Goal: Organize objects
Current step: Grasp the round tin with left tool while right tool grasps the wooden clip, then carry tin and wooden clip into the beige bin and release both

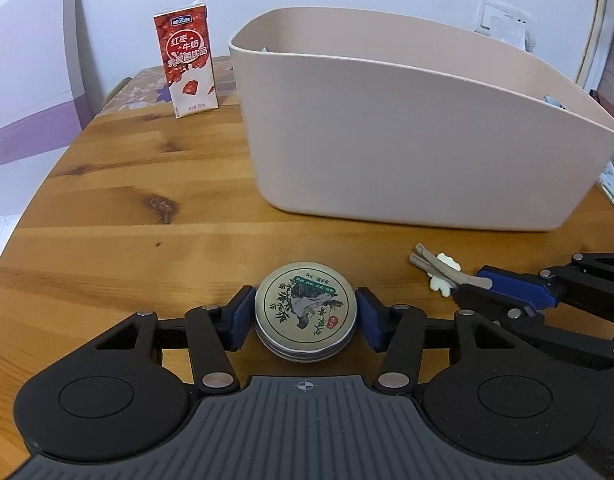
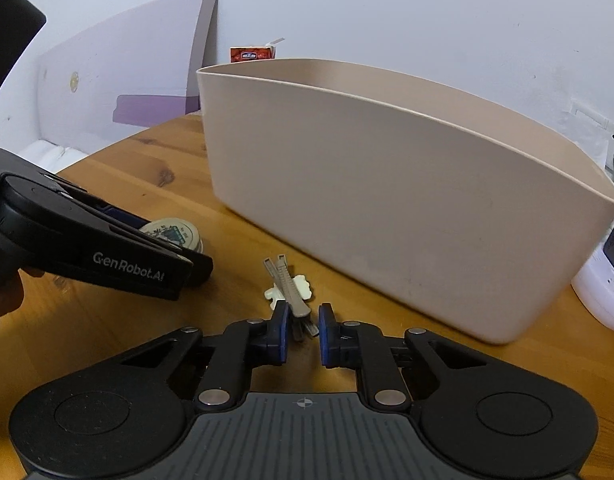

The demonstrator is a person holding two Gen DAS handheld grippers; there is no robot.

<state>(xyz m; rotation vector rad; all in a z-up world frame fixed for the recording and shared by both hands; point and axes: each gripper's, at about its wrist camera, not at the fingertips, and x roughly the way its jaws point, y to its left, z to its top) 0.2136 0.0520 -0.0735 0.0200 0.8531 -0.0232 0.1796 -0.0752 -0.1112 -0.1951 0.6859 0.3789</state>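
A round metal tin (image 1: 305,309) with a plant drawing on its lid lies on the wooden table between the blue pads of my left gripper (image 1: 305,312); the pads stand close to its sides with a thin gap. It also shows in the right wrist view (image 2: 175,233). A grey hair clip with a white flower (image 2: 287,285) lies on the table, its near end between the open jaws of my right gripper (image 2: 303,326). In the left wrist view the clip (image 1: 439,271) and the right gripper (image 1: 503,292) are at the right. A beige bin (image 1: 407,128) stands behind both.
A red and white milk carton (image 1: 187,60) stands at the table's far left, left of the bin. A white power strip (image 2: 603,284) lies at the right, beside the bin (image 2: 387,184). A wall runs behind the wooden table (image 1: 127,208).
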